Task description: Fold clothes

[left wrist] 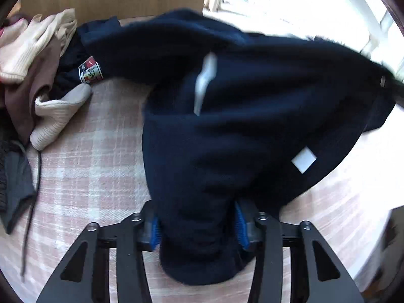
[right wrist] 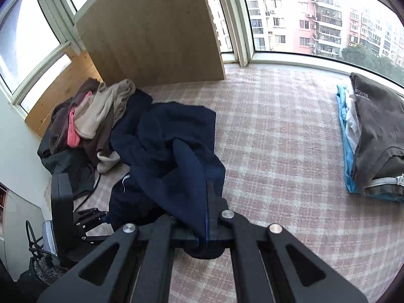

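Pink-and-white plaid cloth covers the surface, a wooden panel and big windows behind it. Navy garment hangs bunched over the cloth between both grippers: left gripper clamped on a thick wad, right gripper pinched nearly closed on a thin edge. Only the right wrist view shows the apartment blocks outside and a folded stack, brown on top, its print unreadable. Left wrist view alone shows a swoosh label and two white tags. Unfolded pile sits left.
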Demonstrator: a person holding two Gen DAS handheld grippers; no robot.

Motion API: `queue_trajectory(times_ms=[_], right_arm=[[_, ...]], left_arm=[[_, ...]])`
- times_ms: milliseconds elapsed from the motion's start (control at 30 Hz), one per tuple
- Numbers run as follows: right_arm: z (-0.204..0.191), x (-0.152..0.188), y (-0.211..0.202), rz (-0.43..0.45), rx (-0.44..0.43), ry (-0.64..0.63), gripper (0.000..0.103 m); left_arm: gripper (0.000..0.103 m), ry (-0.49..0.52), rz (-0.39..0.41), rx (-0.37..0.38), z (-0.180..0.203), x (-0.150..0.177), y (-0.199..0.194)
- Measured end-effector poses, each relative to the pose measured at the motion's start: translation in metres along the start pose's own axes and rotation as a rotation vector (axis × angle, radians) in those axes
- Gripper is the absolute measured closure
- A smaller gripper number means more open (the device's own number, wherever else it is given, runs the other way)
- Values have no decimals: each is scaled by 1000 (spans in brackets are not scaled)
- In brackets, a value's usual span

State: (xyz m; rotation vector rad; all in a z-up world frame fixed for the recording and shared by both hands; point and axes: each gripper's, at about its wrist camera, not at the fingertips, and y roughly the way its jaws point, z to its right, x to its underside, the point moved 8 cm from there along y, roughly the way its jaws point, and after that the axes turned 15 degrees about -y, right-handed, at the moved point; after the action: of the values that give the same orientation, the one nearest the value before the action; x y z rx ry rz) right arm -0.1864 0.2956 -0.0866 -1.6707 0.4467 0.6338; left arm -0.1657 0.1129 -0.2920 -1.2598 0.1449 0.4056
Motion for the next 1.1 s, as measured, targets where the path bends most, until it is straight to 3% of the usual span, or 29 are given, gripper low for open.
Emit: queue_trajectory(times_ms=[100,233,400,600,700,800,900,967,1000,1100], right_arm=[[4,-20,-33,102,36,7,101],[0,-56,-96,250,72,5,101],[-11,-111,-193,463,78,2,101],[-41,-186,-302,627,153,-119,101],[-47,-220,-346,674,141,-114,101],[-59,-239,-388,727,173,-136,101],[-77,-247,-425,766,248,-195,101],[-83,-249,-433,747,276,-207,101],[-74,-237,-405,685,260,-191,101],[-48,-199,-323,499,214,-143,100]], left_arm=[[70,77,80,30,14,-12,-35],[77,156,230,91,42,-37,-115],[83,238,443,160,79,-74,-232],[84,365,697,196,136,-121,-380],[84,378,753,210,150,-141,-439],[84,413,818,230,162,-138,-493],[84,466,860,222,174,-125,-527],[83,479,835,232,176,-120,-529],[83,486,821,238,177,-117,-530],[80,487,669,280,164,-109,-484]])
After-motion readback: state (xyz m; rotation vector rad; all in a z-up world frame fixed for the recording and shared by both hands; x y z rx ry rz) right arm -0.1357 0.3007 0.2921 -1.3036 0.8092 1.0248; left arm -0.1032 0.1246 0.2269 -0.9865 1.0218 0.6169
